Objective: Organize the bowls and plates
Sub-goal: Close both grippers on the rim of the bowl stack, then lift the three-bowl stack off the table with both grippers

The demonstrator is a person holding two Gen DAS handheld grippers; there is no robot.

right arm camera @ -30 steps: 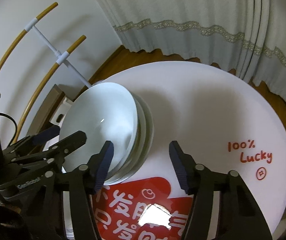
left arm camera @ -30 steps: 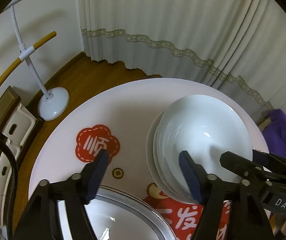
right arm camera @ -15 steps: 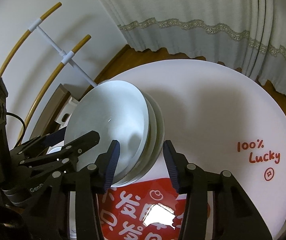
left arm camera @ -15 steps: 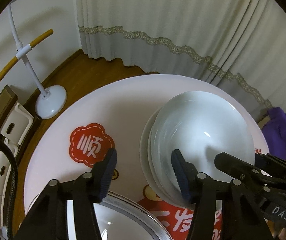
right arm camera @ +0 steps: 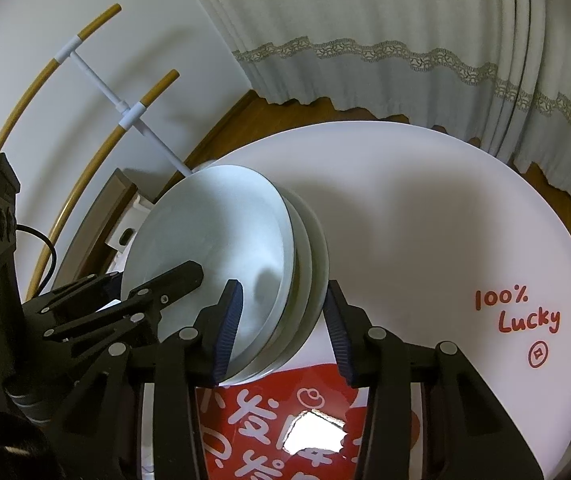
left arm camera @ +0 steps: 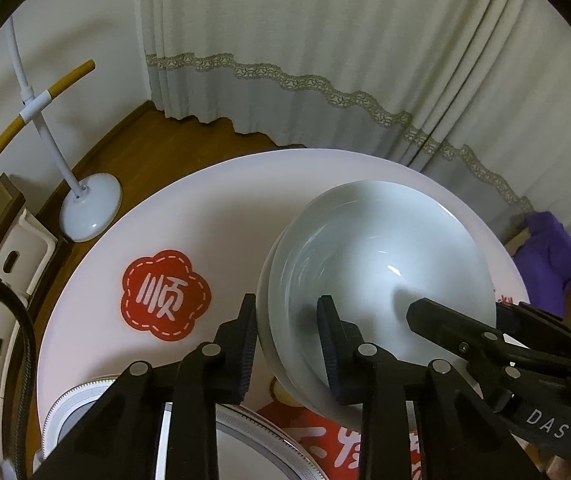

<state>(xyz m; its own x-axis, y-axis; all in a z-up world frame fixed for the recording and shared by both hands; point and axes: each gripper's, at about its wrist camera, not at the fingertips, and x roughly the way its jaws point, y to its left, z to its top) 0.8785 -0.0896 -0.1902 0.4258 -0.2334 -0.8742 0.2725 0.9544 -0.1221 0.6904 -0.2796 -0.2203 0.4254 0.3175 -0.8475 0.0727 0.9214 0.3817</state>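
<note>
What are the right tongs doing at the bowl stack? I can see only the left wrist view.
Observer: The right tongs straddle the rim of the bowl stack, one finger over the inside and one outside. The jaws are closing.
Operator: What is on the table to the right of the stack?
Observer: On the table there, I see only the red "100% Lucky" print.
</note>
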